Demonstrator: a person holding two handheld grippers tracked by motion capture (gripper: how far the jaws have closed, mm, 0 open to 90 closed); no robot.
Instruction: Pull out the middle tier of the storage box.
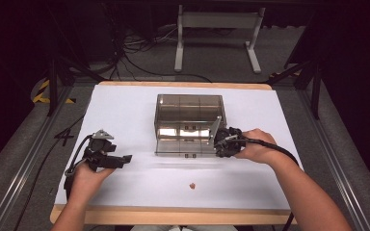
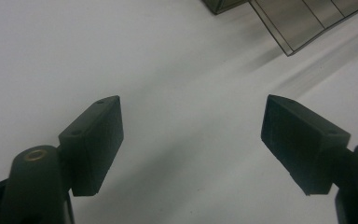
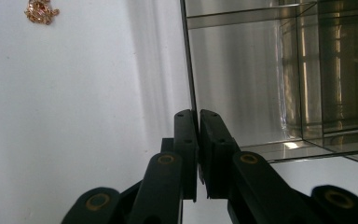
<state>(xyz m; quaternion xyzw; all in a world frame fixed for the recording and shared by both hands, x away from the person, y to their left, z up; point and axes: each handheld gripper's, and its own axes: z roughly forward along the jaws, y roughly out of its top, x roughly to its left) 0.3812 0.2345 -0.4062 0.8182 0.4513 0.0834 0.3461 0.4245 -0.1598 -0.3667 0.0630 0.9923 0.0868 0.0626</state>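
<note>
The smoky transparent plastic compartment box (image 1: 190,115) is set mid-bench, long axis across the white-covered bench (image 1: 125,106). Its hinged clear lid panel (image 1: 214,131) is clamped by the right tool (image 1: 220,142), edge-on between the pads, tilted upward. The left tool (image 1: 123,159) is held apart, empty, near the left edge. A small gold trinket (image 1: 191,185) is seen nearer the front.

The smoked acrylic box (image 1: 190,115) stands mid-table, its hinged panel (image 1: 214,130) tilted up at the front right and barring that side. Bare white tabletop (image 1: 125,110) lies wide open left of it. Near the front edge, only a small golden trinket (image 1: 191,185) interrupts the surface.
</note>
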